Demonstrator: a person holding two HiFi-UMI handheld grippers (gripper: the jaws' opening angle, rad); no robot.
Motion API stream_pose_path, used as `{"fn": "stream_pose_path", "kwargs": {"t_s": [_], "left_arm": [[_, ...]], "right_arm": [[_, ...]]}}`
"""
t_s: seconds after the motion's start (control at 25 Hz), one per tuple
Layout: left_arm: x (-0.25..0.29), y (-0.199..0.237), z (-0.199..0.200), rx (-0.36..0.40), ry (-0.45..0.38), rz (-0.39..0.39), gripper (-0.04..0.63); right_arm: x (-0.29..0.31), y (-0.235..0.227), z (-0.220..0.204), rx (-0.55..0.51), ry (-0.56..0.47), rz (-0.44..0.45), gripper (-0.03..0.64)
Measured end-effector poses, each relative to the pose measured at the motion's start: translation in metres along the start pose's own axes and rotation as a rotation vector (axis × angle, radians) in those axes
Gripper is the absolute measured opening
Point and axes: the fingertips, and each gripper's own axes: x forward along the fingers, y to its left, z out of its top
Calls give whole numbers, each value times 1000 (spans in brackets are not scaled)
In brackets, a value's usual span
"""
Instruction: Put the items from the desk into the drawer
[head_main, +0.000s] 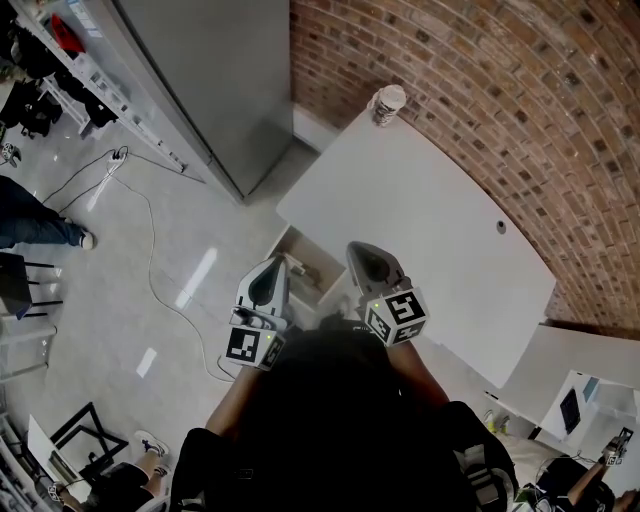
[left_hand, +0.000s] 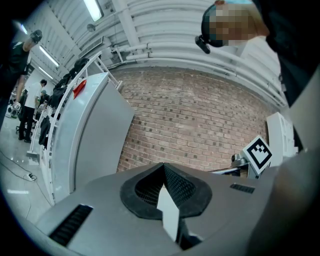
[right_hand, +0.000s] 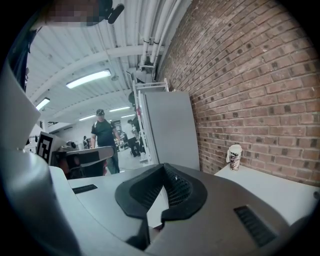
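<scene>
Standing upright at the far corner of the white counter (head_main: 420, 200), upper middle of the head view, a paper cup (head_main: 388, 103) with a dark printed pattern is noted. It is close to the brick wall (head_main: 480, 80) and well apart from both tools. In the right gripper view the cup (right_hand: 234, 156) is seen right of centre, on the counter's far end against the brick. One small dark spot (head_main: 501, 227) is marked on the counter toward the right of the frame; it is too small to be identified.

A drawer (head_main: 308, 262) is seen pulled open below the counter's near-left edge, at frame centre, pale inside; its contents cannot be made out.

The left tool (head_main: 273, 264) is held at the drawer's left edge, tips pointed up-frame. In the left gripper view its jaws are pressed together at the tips, with nothing gripped. The right tool (head_main: 360, 248) is held at the counter's near edge, just right of the drawer. In the right gripper view its jaws are likewise closed tip to tip and empty. The two tools are held near each other, apart, close before the person's torso.

A grey cabinet (head_main: 210, 80) is recorded at upper left, beside the brick. A cable (head_main: 151, 255) is trailed across the pale floor (head_main: 100, 300) at left.
</scene>
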Motion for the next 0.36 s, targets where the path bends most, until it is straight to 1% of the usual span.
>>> {"fn": "stream_pose_path", "kwargs": {"t_s": [0.24,0.36], "left_arm": [[-1,0,0,-4,-7,-3,5],[1,0,8,-23,-64,-12,5]], "right_arm": [[0,2,-1,3,-2,4,2],[0,2,-2,1,3,3,1]]}}
